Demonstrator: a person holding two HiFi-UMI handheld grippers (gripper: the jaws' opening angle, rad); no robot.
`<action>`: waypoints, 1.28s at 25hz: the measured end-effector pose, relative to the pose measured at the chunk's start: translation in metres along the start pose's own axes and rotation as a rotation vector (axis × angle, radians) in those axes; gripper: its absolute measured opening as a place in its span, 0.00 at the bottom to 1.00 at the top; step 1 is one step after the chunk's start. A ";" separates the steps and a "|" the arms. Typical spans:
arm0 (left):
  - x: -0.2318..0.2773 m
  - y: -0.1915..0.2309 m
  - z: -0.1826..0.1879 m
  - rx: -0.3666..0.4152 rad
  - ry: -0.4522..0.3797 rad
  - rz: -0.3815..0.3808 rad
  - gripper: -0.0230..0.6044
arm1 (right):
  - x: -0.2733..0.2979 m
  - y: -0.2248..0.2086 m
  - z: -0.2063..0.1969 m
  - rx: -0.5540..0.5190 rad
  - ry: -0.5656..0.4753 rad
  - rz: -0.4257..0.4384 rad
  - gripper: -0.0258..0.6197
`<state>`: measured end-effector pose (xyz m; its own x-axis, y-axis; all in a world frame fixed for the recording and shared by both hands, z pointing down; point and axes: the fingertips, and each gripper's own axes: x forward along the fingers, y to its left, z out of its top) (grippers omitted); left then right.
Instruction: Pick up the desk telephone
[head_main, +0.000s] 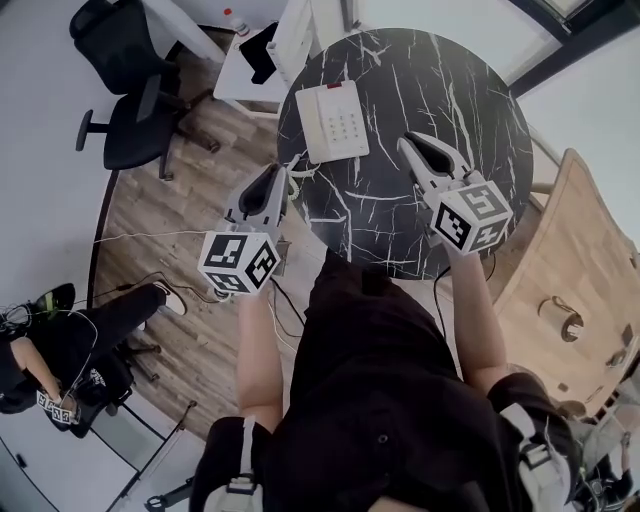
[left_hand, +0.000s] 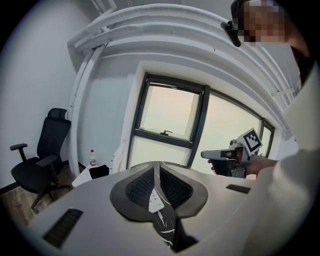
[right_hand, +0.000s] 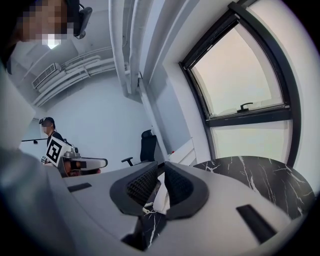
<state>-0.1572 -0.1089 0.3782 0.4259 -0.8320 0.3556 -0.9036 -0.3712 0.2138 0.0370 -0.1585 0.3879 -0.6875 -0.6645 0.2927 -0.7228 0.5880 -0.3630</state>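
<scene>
Hovering on either side of the phone (head_main: 333, 121), my left gripper (head_main: 274, 176) and right gripper (head_main: 408, 143) are both clenched, empty. It lies on the worktop (head_main: 450, 90); grasping and lifting are not yet done.

One telephone (head_main: 333, 121), two grippers (head_main: 274, 172) (head_main: 409, 141), perhaps two chairs (head_main: 140, 128) (head_main: 108, 35)

Left gripper (head_main: 274, 175): pale grey shell with dark, pointed jaws. A white cube (head_main: 238, 262) with black square markers sat at its rear, lower left of centre.
Right gripper (head_main: 410, 142): same make. Its cube (head_main: 470, 215) sat right of centre.
Pads (left_hand: 140, 186): black ribbed mesh, set in a dark grey collar.
Slots (left_hand: 64, 225): dark, rectangular, recessed in the shell.
Top (head_main: 380, 400): black and loose, filling the lower middle.
Straps (head_main: 243, 465): light grey with buckles, at both lower sides.
</scene>
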 end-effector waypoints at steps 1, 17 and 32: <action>0.004 0.003 -0.002 -0.006 0.006 -0.006 0.08 | 0.004 -0.002 -0.002 0.002 0.011 -0.004 0.09; 0.099 0.064 -0.060 -0.134 0.179 -0.112 0.28 | 0.092 -0.040 -0.052 0.029 0.243 -0.049 0.31; 0.180 0.094 -0.138 -0.271 0.346 -0.209 0.49 | 0.160 -0.074 -0.136 0.156 0.409 -0.016 0.44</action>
<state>-0.1596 -0.2371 0.5875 0.6287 -0.5483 0.5515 -0.7722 -0.3565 0.5259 -0.0287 -0.2454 0.5817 -0.6698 -0.4174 0.6141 -0.7362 0.4817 -0.4754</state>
